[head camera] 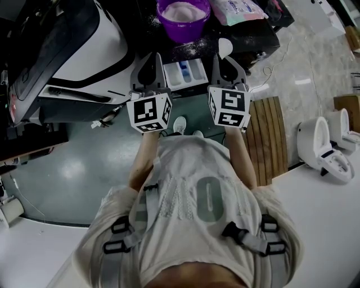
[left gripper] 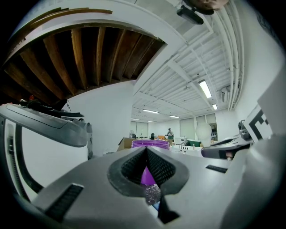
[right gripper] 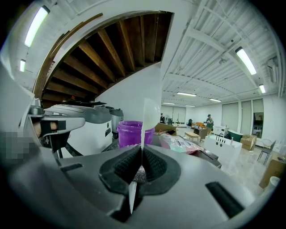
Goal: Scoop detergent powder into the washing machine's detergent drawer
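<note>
The white detergent drawer (head camera: pixel 184 73) stands pulled out from the washing machine (head camera: pixel 73 45), between my two grippers. Behind it sits a purple bowl (head camera: pixel 183 18) of pale powder, also visible in both gripper views (left gripper: pixel 151 143) (right gripper: pixel 132 133). My right gripper (head camera: pixel 226 57) (right gripper: pixel 141 151) is shut on the thin handle of a white scoop (head camera: pixel 224 47) (right gripper: pixel 150 114), whose bowl rises edge-on above the jaws. At the drawer's left, my left gripper (head camera: pixel 148 58) (left gripper: pixel 146 151) is shut with nothing in it. The scoop (left gripper: pixel 203 132) also shows from the left.
A pink and blue bag (head camera: pixel 241 10) (right gripper: pixel 181 144) lies right of the bowl on the dark top, with spilled powder around it. Wooden slats (head camera: pixel 269 138) and white toilets (head camera: pixel 326 147) are on the floor to the right. A white counter edge (head camera: pixel 39 247) runs below.
</note>
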`<action>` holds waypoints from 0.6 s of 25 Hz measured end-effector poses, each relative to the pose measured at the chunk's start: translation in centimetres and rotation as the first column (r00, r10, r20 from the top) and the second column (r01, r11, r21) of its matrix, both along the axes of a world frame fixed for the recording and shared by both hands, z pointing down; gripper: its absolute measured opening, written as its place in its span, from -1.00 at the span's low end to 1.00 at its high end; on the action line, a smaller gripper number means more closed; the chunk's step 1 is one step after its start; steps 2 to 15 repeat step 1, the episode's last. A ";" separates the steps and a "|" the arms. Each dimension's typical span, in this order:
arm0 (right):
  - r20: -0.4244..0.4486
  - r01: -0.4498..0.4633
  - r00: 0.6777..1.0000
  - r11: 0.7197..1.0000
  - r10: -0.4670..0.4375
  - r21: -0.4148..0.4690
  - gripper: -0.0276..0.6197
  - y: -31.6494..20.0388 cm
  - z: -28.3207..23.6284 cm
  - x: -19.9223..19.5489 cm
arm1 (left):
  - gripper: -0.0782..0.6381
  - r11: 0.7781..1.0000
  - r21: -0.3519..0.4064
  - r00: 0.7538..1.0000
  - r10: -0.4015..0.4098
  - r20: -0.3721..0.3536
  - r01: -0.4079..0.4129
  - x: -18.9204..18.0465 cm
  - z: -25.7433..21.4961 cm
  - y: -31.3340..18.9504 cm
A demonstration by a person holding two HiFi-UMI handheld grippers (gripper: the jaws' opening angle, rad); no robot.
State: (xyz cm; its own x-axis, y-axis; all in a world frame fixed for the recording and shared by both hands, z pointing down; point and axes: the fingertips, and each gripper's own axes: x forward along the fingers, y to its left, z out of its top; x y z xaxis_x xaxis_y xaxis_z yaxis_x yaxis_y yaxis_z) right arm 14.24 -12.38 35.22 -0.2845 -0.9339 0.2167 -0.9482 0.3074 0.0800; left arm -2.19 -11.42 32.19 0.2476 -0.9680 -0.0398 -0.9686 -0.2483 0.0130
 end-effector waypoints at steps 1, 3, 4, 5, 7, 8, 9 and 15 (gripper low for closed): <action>-0.001 0.000 1.000 1.000 0.000 -0.002 -0.90 0.0 0.0 0.0 | -0.73 1.000 -0.001 1.000 0.001 0.001 -0.001 0.0 0.0 -0.1; -0.001 0.000 1.000 1.000 0.000 -0.002 -0.90 0.0 0.0 0.0 | -0.73 1.000 -0.001 1.000 0.001 0.001 -0.001 0.0 0.0 -0.1; -0.001 0.000 1.000 1.000 0.000 -0.002 -0.90 0.0 0.0 0.0 | -0.73 1.000 -0.001 1.000 0.001 0.001 -0.001 0.0 0.0 -0.1; -0.001 0.000 1.000 1.000 0.000 -0.002 -0.90 0.0 0.0 0.0 | -0.73 1.000 -0.001 1.000 0.001 0.001 -0.001 0.0 0.0 -0.1; -0.001 0.000 1.000 1.000 0.000 -0.002 -0.90 0.0 0.0 0.0 | -0.73 1.000 -0.001 1.000 0.001 0.001 -0.001 0.0 0.0 -0.1; -0.001 0.000 1.000 1.000 0.000 -0.002 -0.90 0.0 0.0 0.0 | -0.73 1.000 -0.001 1.000 0.001 0.001 -0.001 0.0 0.0 -0.1; -0.001 0.000 1.000 1.000 0.000 -0.002 -0.90 0.0 0.0 0.0 | -0.73 1.000 -0.001 1.000 0.001 0.001 -0.001 0.0 0.0 -0.1; -0.001 0.000 1.000 1.000 0.000 -0.002 -0.90 0.0 0.0 0.0 | -0.73 1.000 -0.001 1.000 0.001 0.001 -0.001 0.0 0.0 -0.1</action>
